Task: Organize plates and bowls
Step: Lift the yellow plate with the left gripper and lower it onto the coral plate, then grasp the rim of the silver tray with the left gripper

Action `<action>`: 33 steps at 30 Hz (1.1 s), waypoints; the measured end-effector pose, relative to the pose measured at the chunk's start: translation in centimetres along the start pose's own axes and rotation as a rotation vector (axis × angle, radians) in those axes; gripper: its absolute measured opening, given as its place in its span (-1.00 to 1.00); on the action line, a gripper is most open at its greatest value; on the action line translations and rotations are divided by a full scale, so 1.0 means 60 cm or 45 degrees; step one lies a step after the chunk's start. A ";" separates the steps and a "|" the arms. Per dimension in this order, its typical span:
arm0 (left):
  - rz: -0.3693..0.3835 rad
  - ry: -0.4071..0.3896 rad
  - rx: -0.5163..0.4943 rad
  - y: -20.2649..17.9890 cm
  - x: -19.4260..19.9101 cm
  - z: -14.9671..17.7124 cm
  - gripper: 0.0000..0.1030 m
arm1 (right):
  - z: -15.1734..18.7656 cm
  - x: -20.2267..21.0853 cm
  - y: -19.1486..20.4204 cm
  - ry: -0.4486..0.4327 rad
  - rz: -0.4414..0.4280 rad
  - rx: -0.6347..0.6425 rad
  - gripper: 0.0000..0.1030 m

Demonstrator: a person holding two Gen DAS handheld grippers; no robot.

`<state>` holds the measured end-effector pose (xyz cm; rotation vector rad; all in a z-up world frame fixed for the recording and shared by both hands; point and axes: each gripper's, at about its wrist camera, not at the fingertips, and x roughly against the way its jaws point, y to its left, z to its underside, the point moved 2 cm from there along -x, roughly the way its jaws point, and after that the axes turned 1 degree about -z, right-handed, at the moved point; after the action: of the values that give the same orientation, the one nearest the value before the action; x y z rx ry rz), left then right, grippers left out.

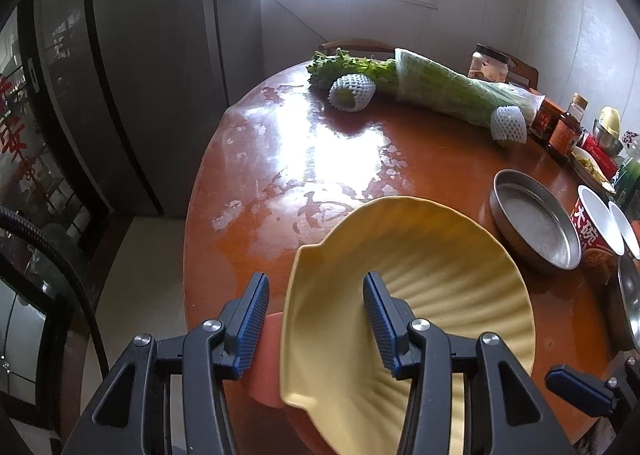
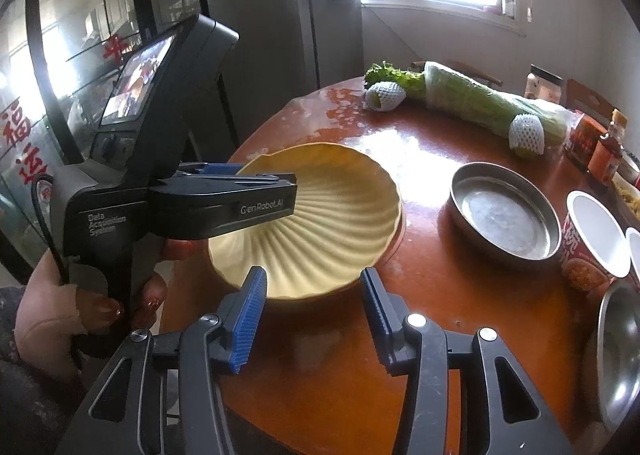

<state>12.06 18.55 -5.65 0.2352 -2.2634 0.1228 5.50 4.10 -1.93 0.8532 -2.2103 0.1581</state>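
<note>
A yellow shell-shaped plate (image 1: 432, 279) sits near the front edge of the round red-brown table (image 1: 320, 143). My left gripper (image 1: 316, 323) is open, its jaws astride the plate's left rim, one finger (image 1: 380, 319) inside the dish and one outside. In the right wrist view the left gripper (image 2: 256, 179) reaches over the plate (image 2: 336, 215) from the left. My right gripper (image 2: 312, 319) is open and empty, just in front of the plate's near rim. A shallow steel dish (image 1: 536, 219) lies to the right, also in the right wrist view (image 2: 504, 211).
A red paper cup (image 2: 592, 243) and a steel bowl (image 2: 620, 351) stand at the right edge. Wrapped greens (image 1: 440, 87), foam-netted fruits (image 1: 352, 93), jars and sauce bottles (image 1: 564, 131) line the far side. A pink thing (image 1: 268, 359) lies under the plate's left rim.
</note>
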 end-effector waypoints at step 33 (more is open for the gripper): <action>0.211 -0.003 -0.170 -0.154 0.054 -0.027 -0.01 | -0.043 -0.049 -0.195 0.045 0.207 -0.031 -0.03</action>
<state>13.19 9.38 -2.04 -0.0233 -2.2809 0.0578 15.78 -2.43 -3.82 0.6528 -2.2432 0.2220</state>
